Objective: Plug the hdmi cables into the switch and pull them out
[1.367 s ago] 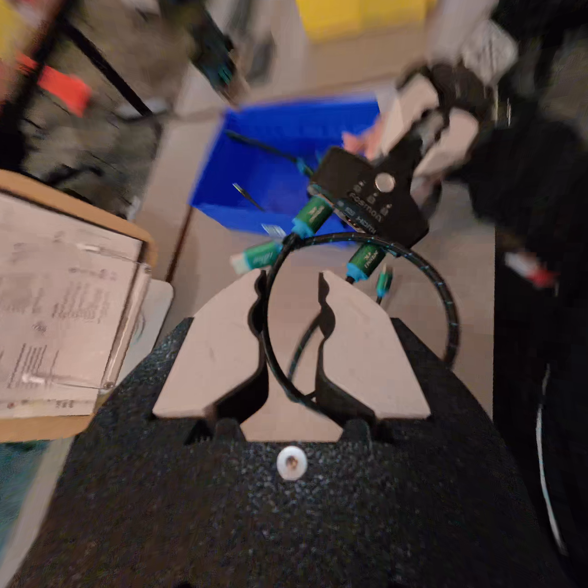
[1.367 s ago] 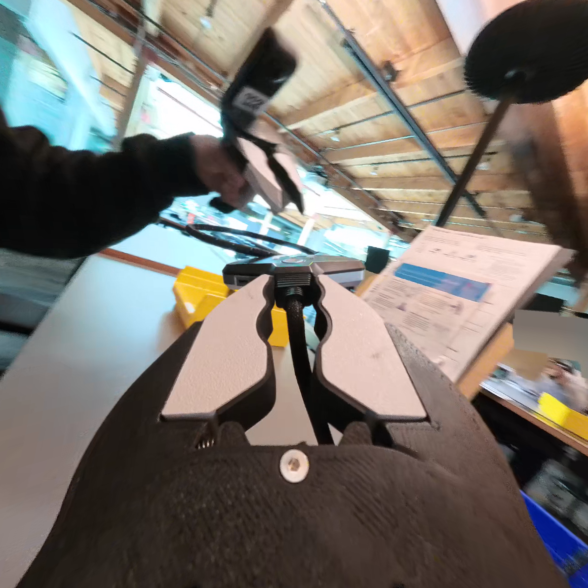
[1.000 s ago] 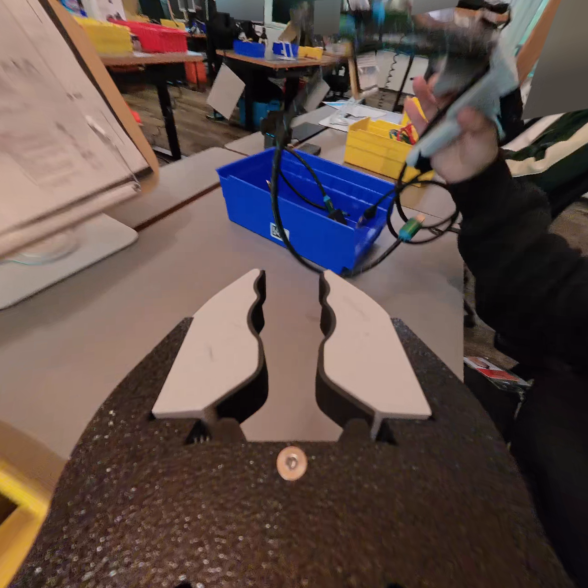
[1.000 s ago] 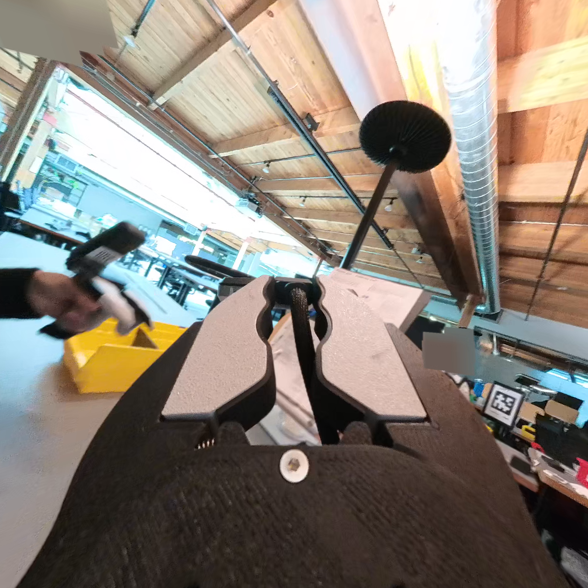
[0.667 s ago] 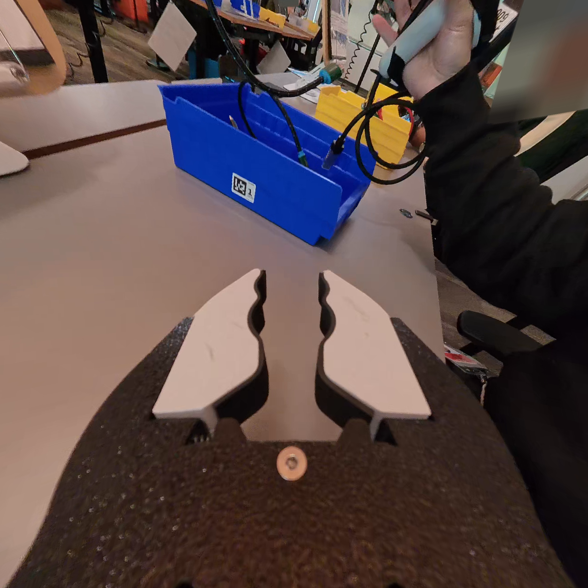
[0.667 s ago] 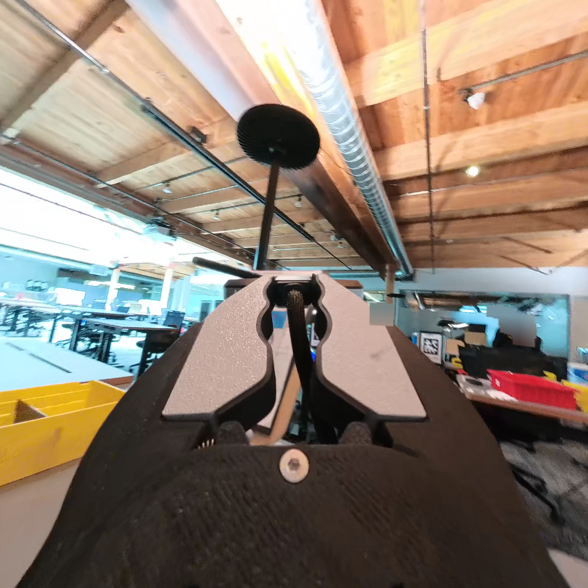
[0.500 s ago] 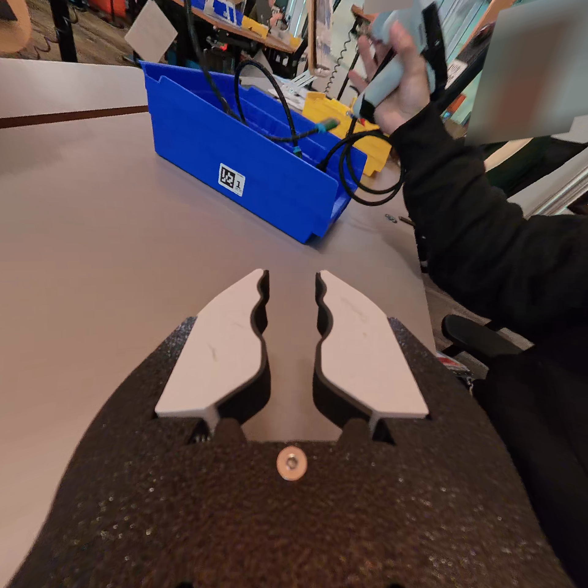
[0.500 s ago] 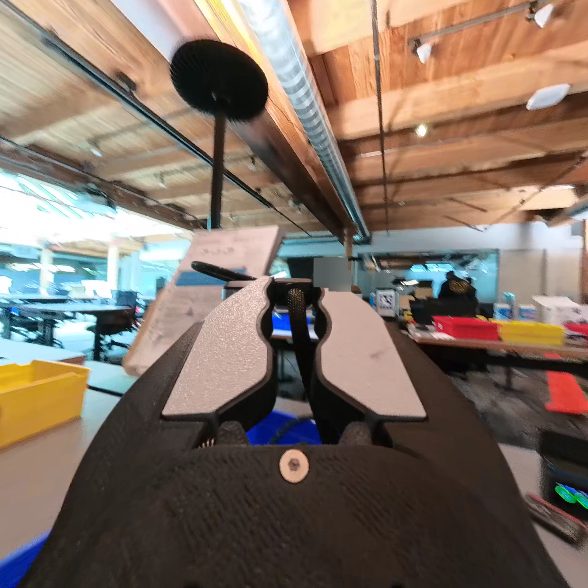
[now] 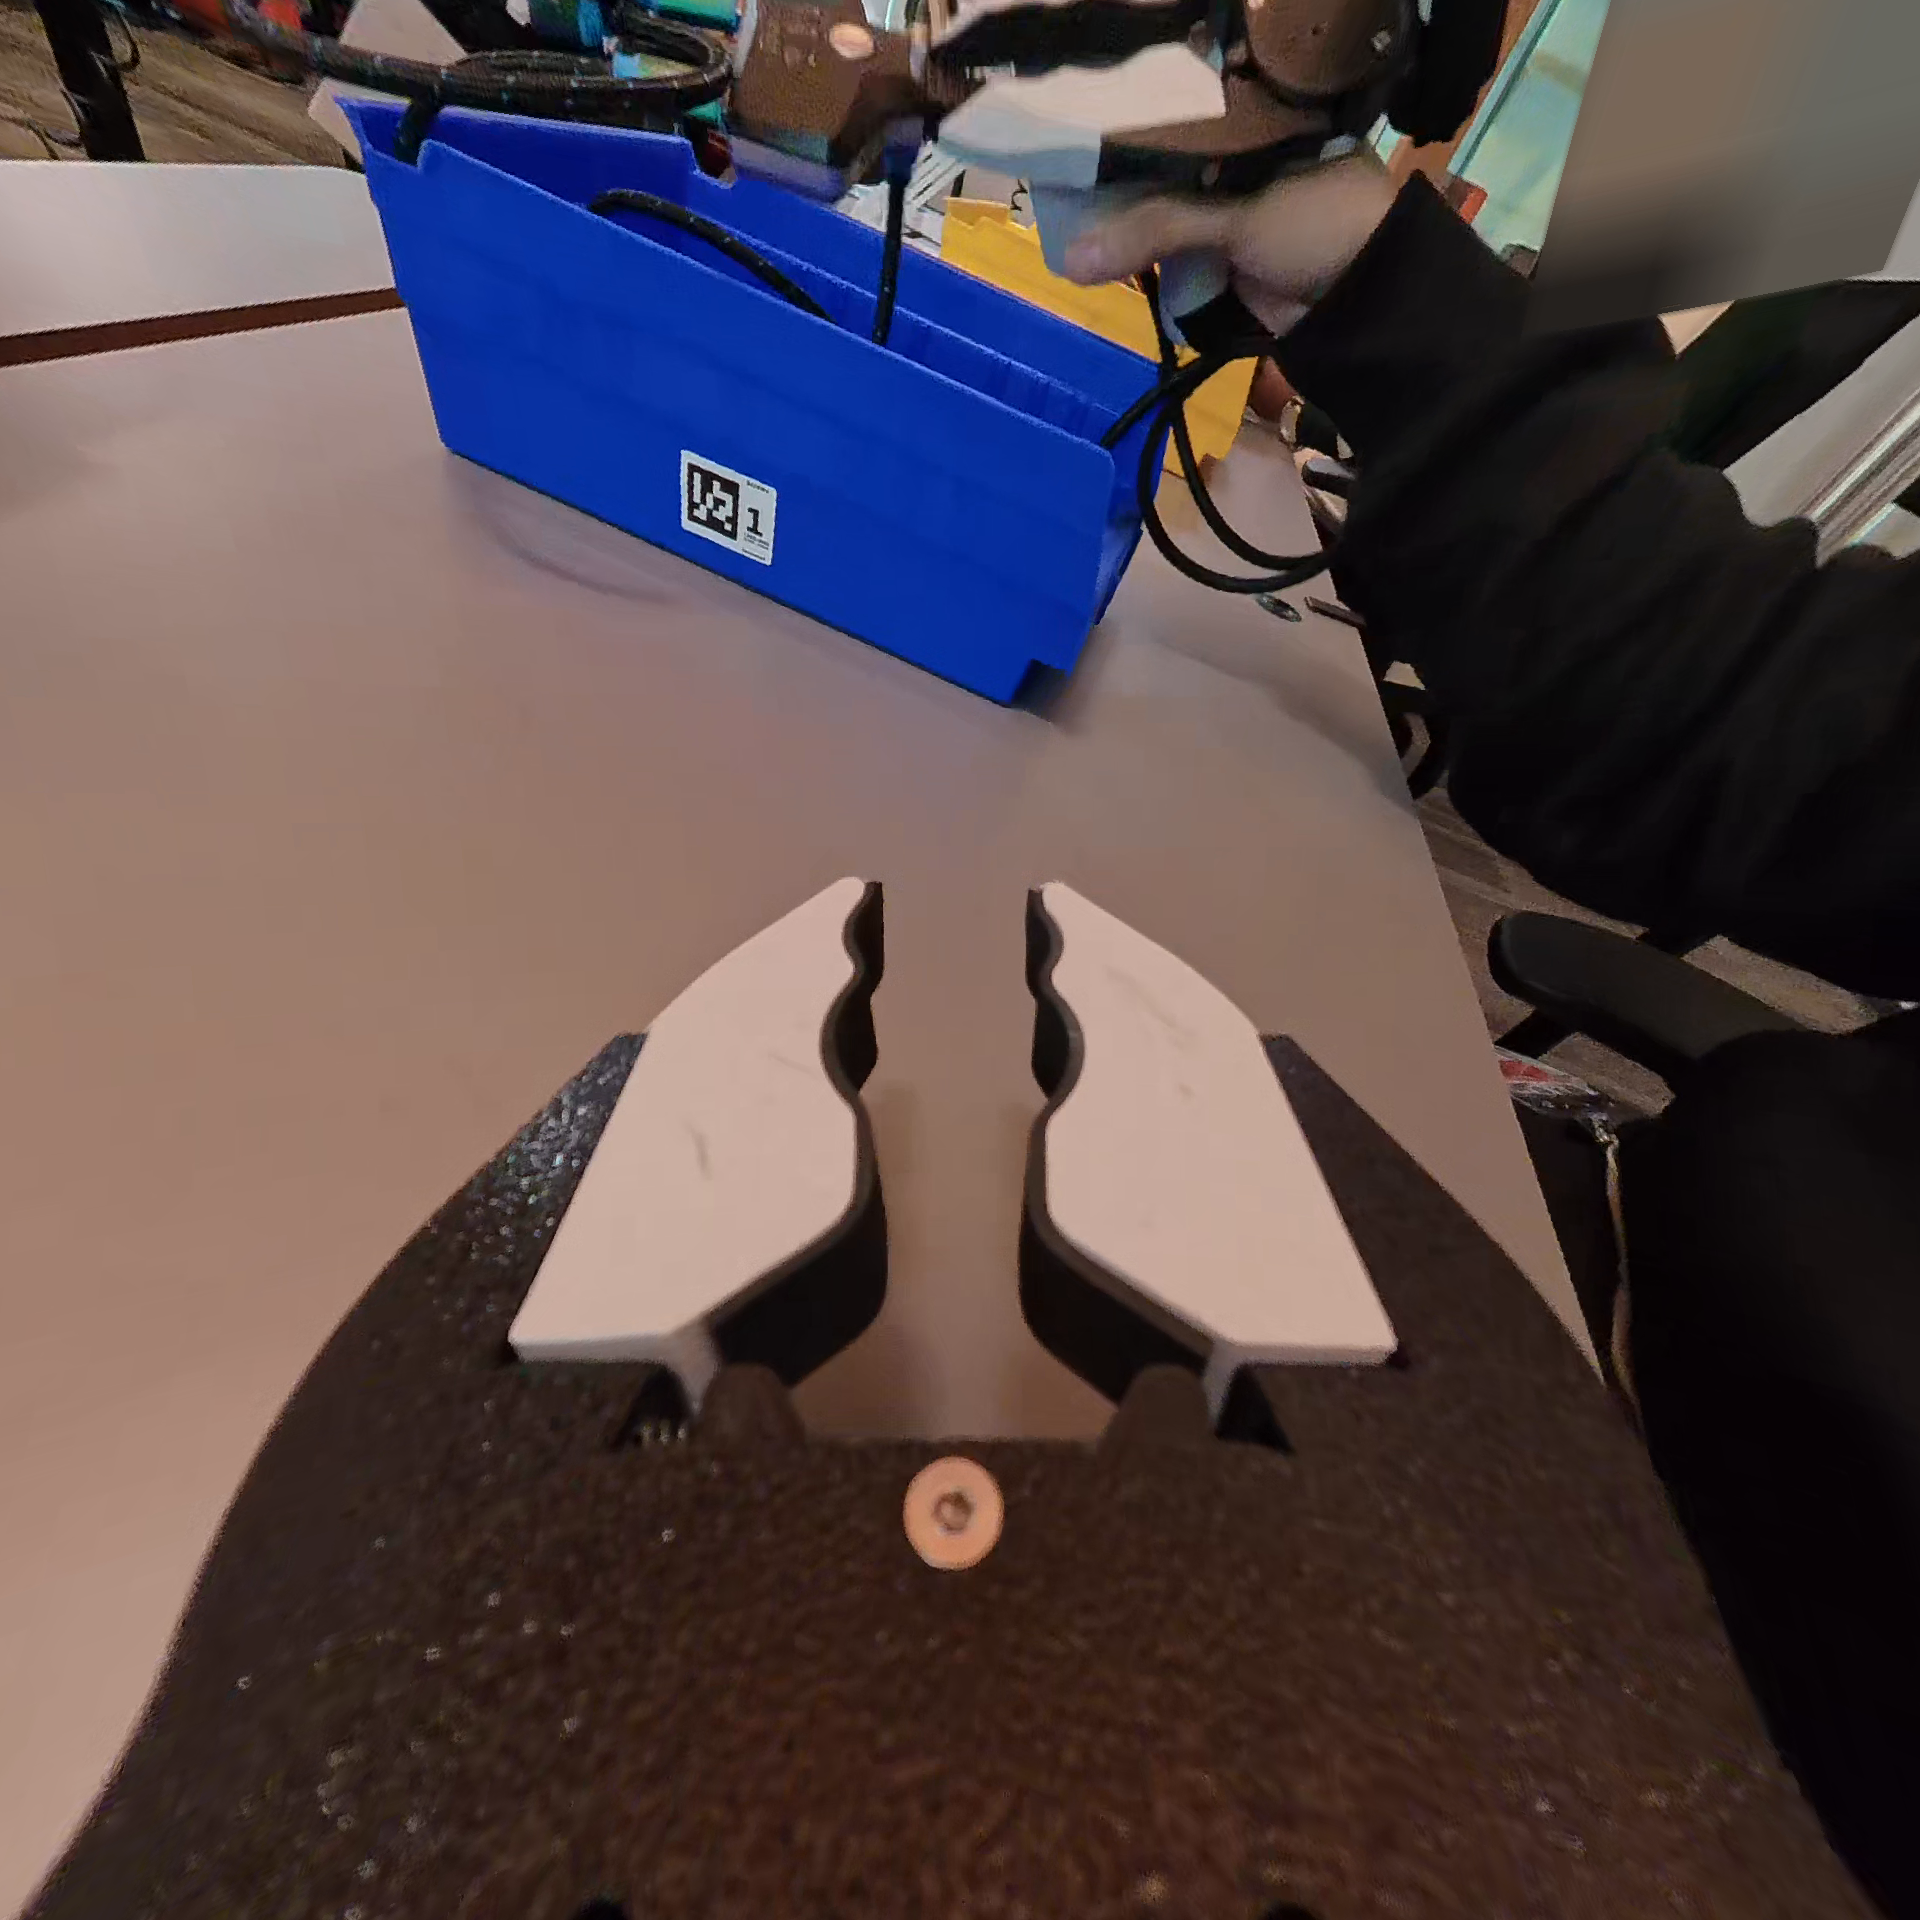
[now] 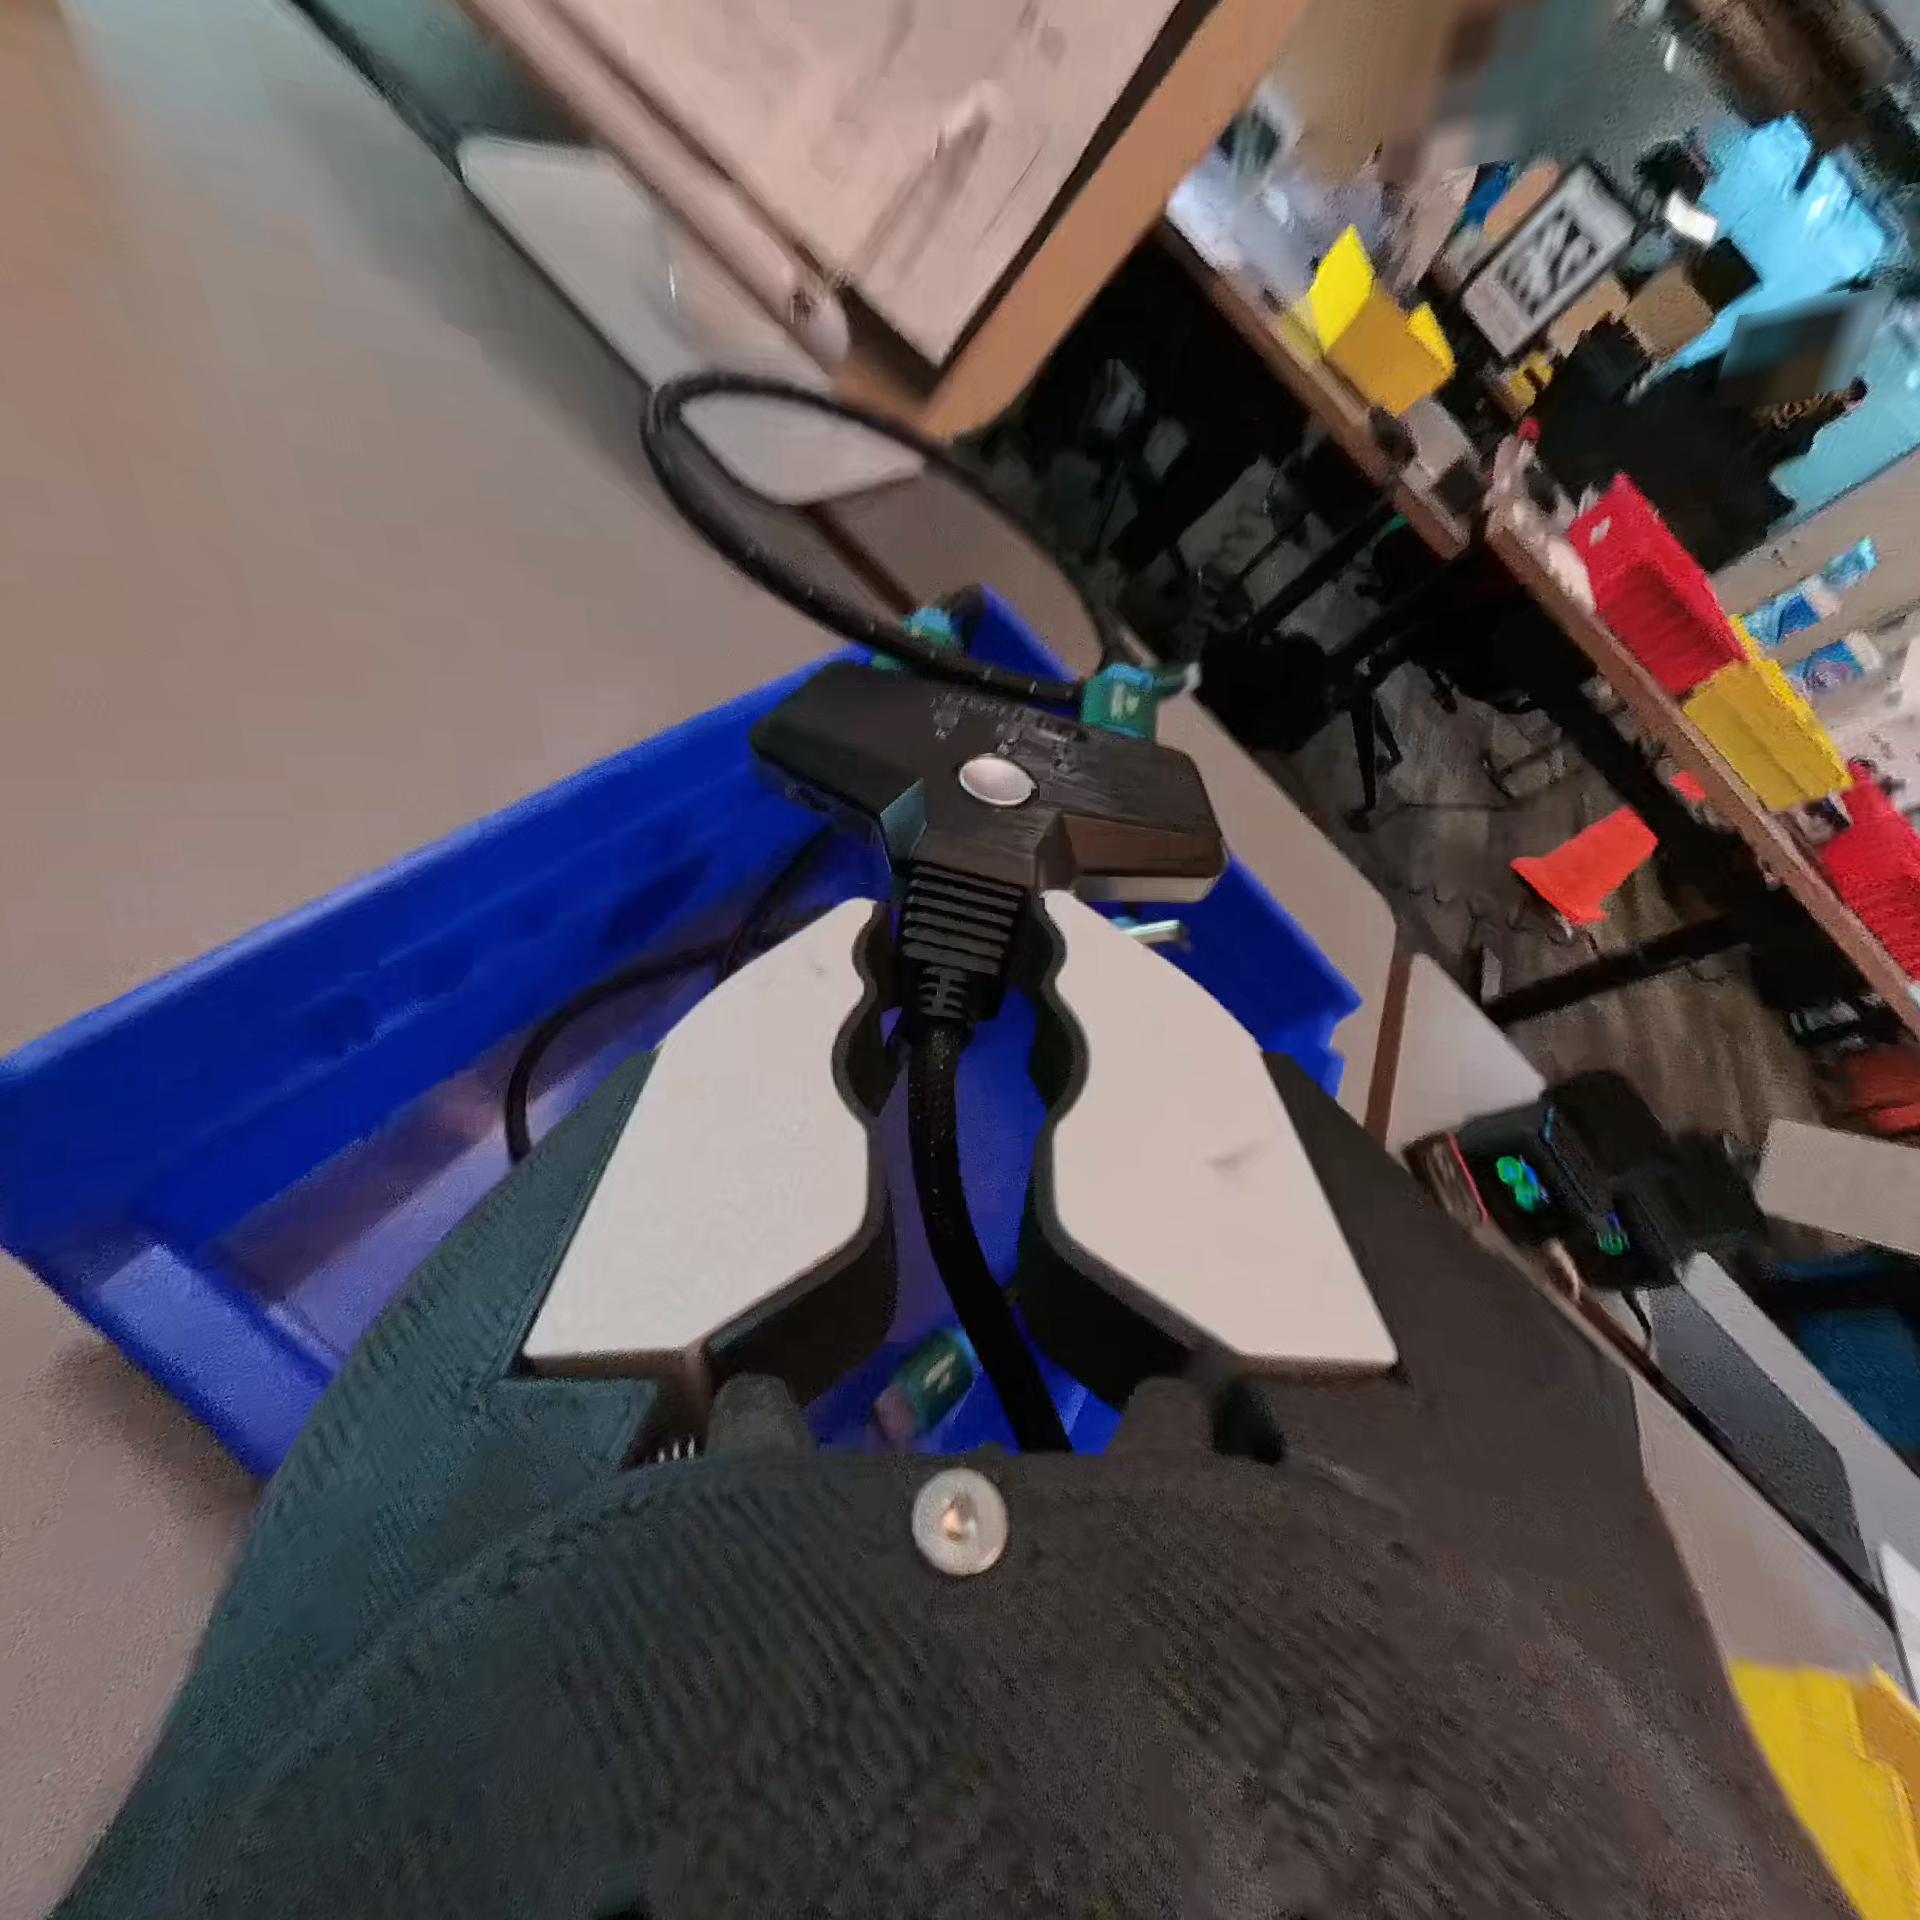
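My right gripper (image 10: 961, 935) is shut on the ribbed cable collar of the black HDMI switch (image 10: 987, 790) and holds it above the blue bin (image 10: 364, 1018). Two green HDMI plugs (image 10: 1117, 701) sit in the switch's far side, joined by a looped black cable (image 10: 779, 499). Another green plug (image 10: 935, 1371) lies in the bin. In the left wrist view the right gripper (image 9: 1081, 114) and the switch (image 9: 821, 73) hang blurred over the bin (image 9: 883, 499). My left gripper (image 9: 956, 904) is open and empty, low over the grey table (image 9: 416, 831), well short of the bin.
A black sleeve (image 9: 1558, 571) reaches in from the right, with a chair (image 9: 1621, 987) past the table edge. A yellow bin (image 9: 1039, 270) stands behind the blue one. A wooden document stand (image 10: 935, 156) stands on the table beyond the bin.
My right gripper has swung down from pointing at the ceiling to pointing over the blue bin, the switch still in it. My left gripper has drawn back and lowered over the table.
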Demonstrator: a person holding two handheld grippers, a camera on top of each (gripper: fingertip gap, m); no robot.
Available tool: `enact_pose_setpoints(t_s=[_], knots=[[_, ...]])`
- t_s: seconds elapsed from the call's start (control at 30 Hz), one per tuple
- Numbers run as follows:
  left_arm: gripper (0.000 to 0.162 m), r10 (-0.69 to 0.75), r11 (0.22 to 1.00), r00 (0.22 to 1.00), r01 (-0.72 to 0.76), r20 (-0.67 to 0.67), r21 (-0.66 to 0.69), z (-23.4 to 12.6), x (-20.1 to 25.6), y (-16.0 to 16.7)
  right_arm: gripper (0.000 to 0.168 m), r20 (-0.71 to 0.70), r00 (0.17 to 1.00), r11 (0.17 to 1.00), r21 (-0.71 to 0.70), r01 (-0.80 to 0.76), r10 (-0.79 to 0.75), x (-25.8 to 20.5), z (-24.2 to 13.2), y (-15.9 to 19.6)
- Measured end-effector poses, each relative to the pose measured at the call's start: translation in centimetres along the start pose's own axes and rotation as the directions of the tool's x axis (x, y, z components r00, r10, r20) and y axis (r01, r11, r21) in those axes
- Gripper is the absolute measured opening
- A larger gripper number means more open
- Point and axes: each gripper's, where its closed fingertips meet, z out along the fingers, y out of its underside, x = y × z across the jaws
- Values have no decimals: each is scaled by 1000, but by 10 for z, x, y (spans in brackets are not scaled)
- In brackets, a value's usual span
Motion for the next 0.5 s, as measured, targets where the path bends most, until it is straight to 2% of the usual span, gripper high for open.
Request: enact_pose_setpoints(t_s=[0.1, 0.2, 0.3, 0.37, 0.5], knots=[[25, -27, 1000, 1000, 27, -2, 10, -1, -2, -1, 25, -57, 998, 986, -161, -39, 30, -18, 3, 34], [24, -36, 999, 999, 37, -13, 20, 0, -1, -2, 23, 14, 1000, 952, -305, 11, -7, -48, 11, 74], [24, -34, 999, 999, 35, -24, 13, 1, 2, -1, 22, -10, 995, 963, -252, 97, -103, -40, 6, 62], [24, -31, 999, 999, 31, -29, 18, 1, 4, -1, 25, 8, 996, 962, -256, 90, -91, -33, -1, 53], [24, -45, 998, 999, 47, -30, 46, -2, 2, -4, 56, 13, 995, 931, -352, 93, -95, -15, -35, 45]])
